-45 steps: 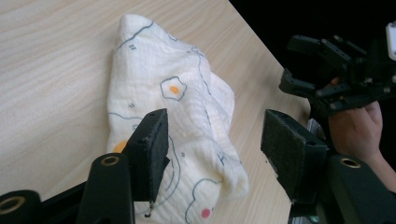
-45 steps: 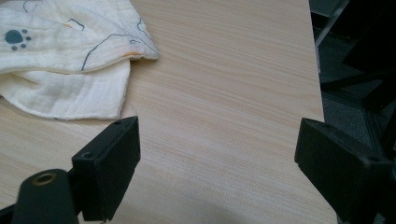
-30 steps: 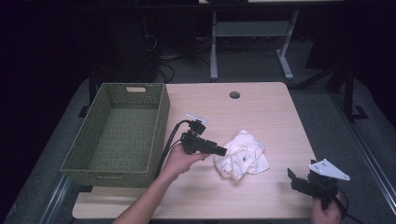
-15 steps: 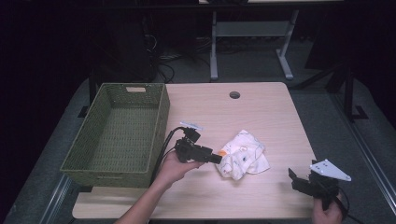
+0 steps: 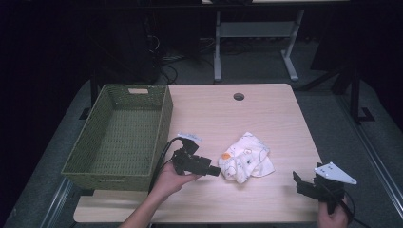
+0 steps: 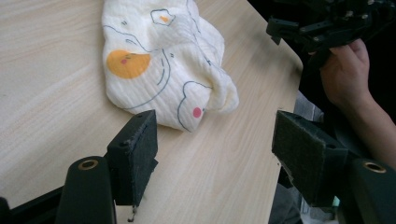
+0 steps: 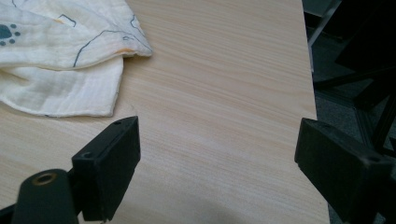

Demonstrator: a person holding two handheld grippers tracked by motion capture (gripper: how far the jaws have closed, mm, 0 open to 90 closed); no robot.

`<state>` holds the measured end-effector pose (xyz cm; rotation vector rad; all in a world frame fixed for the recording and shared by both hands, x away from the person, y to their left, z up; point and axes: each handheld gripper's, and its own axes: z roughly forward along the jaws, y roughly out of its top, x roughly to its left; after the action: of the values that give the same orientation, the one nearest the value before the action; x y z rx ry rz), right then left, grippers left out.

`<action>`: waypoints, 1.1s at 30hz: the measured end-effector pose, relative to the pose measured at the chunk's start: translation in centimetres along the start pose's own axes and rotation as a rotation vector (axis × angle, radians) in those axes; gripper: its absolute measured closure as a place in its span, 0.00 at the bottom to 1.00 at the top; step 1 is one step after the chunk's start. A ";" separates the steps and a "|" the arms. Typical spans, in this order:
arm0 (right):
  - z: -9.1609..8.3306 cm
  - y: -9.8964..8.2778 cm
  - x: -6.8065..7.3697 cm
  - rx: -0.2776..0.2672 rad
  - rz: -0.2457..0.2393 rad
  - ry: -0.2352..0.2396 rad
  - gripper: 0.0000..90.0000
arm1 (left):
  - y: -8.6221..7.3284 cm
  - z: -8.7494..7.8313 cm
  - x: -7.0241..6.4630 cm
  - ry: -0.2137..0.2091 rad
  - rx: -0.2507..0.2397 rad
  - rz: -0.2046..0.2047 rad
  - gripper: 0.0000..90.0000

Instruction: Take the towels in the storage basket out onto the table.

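A green woven basket (image 5: 119, 137) sits on the left side of the light wooden desk (image 5: 266, 118), and nothing can be seen inside it. Just to its right, near the front edge, the person's left hand (image 5: 168, 180) holds the left gripper (image 5: 216, 171), which points to the right at a crumpled cloth (image 5: 246, 163). Its fingers (image 6: 135, 156) are spread wide apart and hold nothing; they sit low over the desk, just short of the cloth's near edge, not touching it. The cloth is white with blue line drawings, an orange blob and small pink dots, and it lies bunched up near the middle of the desk, a bit toward the front. A small round hole (image 5: 238, 96) is in the desk near the back edge. Farther right, at the front right corner, the right hand (image 5: 332, 218) holds the right gripper (image 5: 300, 183), well apart from the cloth. Its fingers (image 7: 114, 161) are also spread wide and hold nothing, with bare desk between them and a flat corner of the cloth up ahead to one side.
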<state>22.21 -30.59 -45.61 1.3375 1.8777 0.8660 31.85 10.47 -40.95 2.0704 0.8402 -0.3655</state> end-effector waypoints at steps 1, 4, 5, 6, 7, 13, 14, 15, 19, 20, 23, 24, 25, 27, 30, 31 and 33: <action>0.0 0.0 0.0 0.001 -0.001 0.000 0.15 | -0.2 -0.1 -0.1 -0.004 -0.005 0.001 0.34; 0.0 0.0 0.0 -0.002 -0.004 -0.002 0.15 | -0.8 -0.2 -0.2 -0.005 -0.002 0.005 0.34; 0.0 0.0 0.0 -0.003 -0.003 -0.002 0.15 | -1.0 -0.3 -0.3 -0.008 0.001 0.006 0.34; 0.0 0.0 0.0 -0.003 -0.003 -0.002 0.15 | -1.3 -0.3 -0.3 -0.008 0.003 0.004 0.34; 0.0 0.0 0.0 -0.003 -0.004 -0.002 0.15 | -1.5 -0.4 -0.3 -0.004 0.008 0.006 0.34; 0.0 0.1 0.1 -0.003 -0.005 -0.001 0.15 | -2.8 -0.7 0.0 -0.002 0.001 -0.011 0.33; 0.0 0.1 0.2 -0.002 -0.005 -0.002 0.15 | -3.0 -0.7 0.1 -0.005 0.001 -0.015 0.33; 0.0 0.1 0.2 -0.003 -0.007 -0.002 0.15 | -3.1 -0.7 0.1 -0.004 0.006 -0.012 0.33; 0.1 0.1 0.2 -0.002 -0.012 0.001 0.15 | -3.7 -0.5 0.0 -0.016 0.003 -0.015 0.31; 0.1 0.1 0.2 -0.002 -0.013 0.002 0.15 | -3.9 -0.5 0.0 -0.019 0.003 -0.014 0.31; 0.1 0.1 0.2 -0.003 -0.012 0.004 0.15 | -4.3 -0.4 -0.3 -0.027 -0.008 -0.015 0.31; 0.1 0.1 0.2 -0.003 -0.010 0.005 0.15 | -4.4 -0.3 -0.3 -0.026 -0.008 -0.013 0.31; 0.1 0.1 0.3 -0.004 -0.006 0.007 0.15 | -4.5 -0.3 -0.3 -0.023 -0.002 -0.011 0.31; 0.1 0.1 0.2 -0.004 -0.008 0.013 0.15 | -4.7 -0.1 -0.3 -0.027 0.006 -0.012 0.31; 0.1 0.1 0.2 -0.007 -0.010 0.020 0.15 | -5.0 0.1 -0.3 -0.020 0.009 -0.003 0.31; 0.1 0.1 0.2 -0.008 -0.010 0.023 0.15 | -5.1 0.1 -0.3 -0.015 0.009 0.001 0.31; 0.2 0.1 0.2 -0.007 -0.012 0.029 0.15 | -5.2 0.1 -0.2 -0.006 -0.001 0.012 0.31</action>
<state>22.34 -30.35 -45.66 1.3149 1.9014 0.8900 28.16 12.43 -43.99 2.0711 0.8239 -0.3646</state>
